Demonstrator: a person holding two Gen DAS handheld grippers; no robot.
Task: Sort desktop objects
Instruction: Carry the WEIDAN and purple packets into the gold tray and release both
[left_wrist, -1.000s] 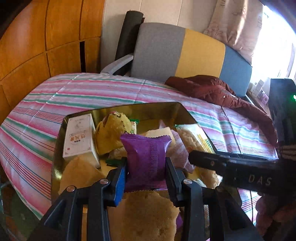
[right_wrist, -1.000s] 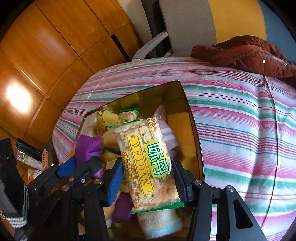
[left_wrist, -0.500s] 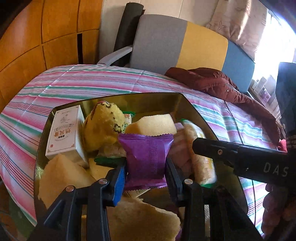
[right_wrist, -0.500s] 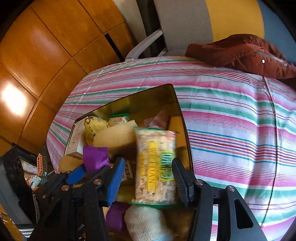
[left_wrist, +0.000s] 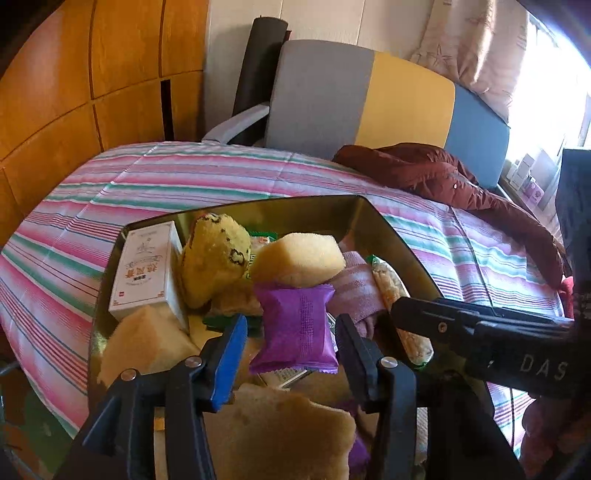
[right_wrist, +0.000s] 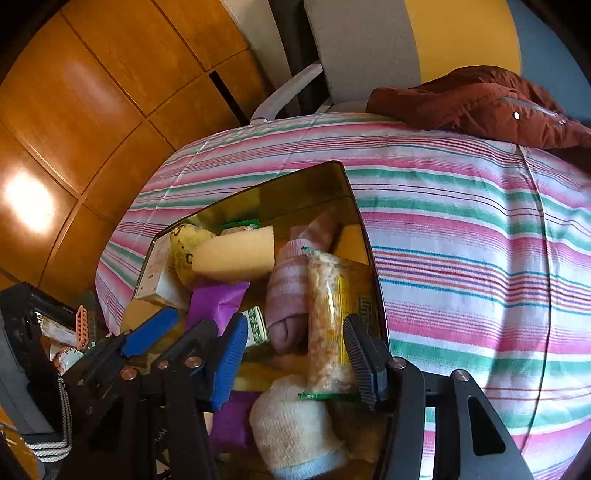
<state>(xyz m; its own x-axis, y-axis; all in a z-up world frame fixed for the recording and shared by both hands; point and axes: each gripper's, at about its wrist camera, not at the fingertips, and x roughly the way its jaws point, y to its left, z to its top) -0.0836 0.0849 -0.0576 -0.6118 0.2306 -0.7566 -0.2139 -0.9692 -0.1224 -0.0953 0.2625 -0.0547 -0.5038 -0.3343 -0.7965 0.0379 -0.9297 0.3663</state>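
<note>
A gold mirrored tray (left_wrist: 388, 229) on the striped table holds the sorted things. A purple snack packet (left_wrist: 295, 328) stands in it against a yellow sponge (left_wrist: 299, 262). My left gripper (left_wrist: 290, 350) straddles the packet; its jaws are opening and a gap shows at each pad. A clear packet of crisp rice bar (right_wrist: 328, 325) lies on its edge in the tray (right_wrist: 354, 206) beside a pink striped sock (right_wrist: 291, 291). My right gripper (right_wrist: 295, 354) is open around it, the blue pad well clear. A white box (left_wrist: 144, 273) and a yellow plush (left_wrist: 214, 266) fill the tray's left.
More sponge pieces (left_wrist: 147, 343) and a cream sock (right_wrist: 291, 424) crowd the tray's near end. A maroon jacket (left_wrist: 443, 177) lies at the table's far right before a grey, yellow and blue chair (left_wrist: 369, 99). A black crate (right_wrist: 33, 332) stands at the left.
The left jaws have spread off the purple packet, which stays standing in the tray. The rice bar packet has left the right gripper's grip, turned on edge and settled beside the pink sock.
</note>
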